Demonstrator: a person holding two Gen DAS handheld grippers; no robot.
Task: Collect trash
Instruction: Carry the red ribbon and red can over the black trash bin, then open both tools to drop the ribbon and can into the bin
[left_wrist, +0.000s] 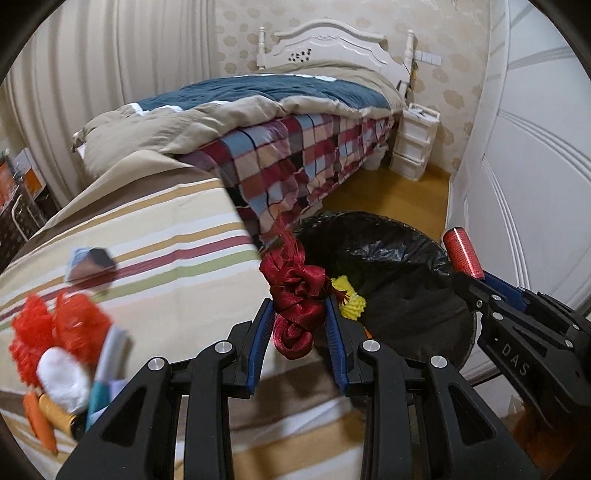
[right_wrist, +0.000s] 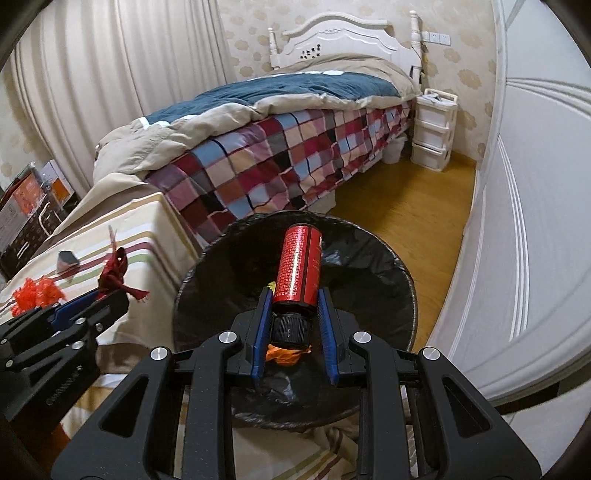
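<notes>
My left gripper (left_wrist: 300, 314) is shut on a dark red ribbon bow (left_wrist: 295, 295) and holds it by the left rim of a bin lined with a black bag (left_wrist: 399, 266). My right gripper (right_wrist: 293, 295) is shut on a red bottle with a black cap (right_wrist: 299, 269), held over the open bin (right_wrist: 229, 280). The bottle also shows in the left wrist view (left_wrist: 463, 254), and the bow in the right wrist view (right_wrist: 114, 273). Yellow trash (left_wrist: 349, 299) lies in the bin.
A striped cloth surface (left_wrist: 166, 236) on the left carries red pompoms (left_wrist: 55, 332), a white wad (left_wrist: 62, 380), an orange piece (left_wrist: 38, 421) and a small dark packet (left_wrist: 92, 264). Behind stand a bed with a checked blanket (right_wrist: 277, 162), a white drawer unit (right_wrist: 434, 129) and a white door (right_wrist: 535, 221).
</notes>
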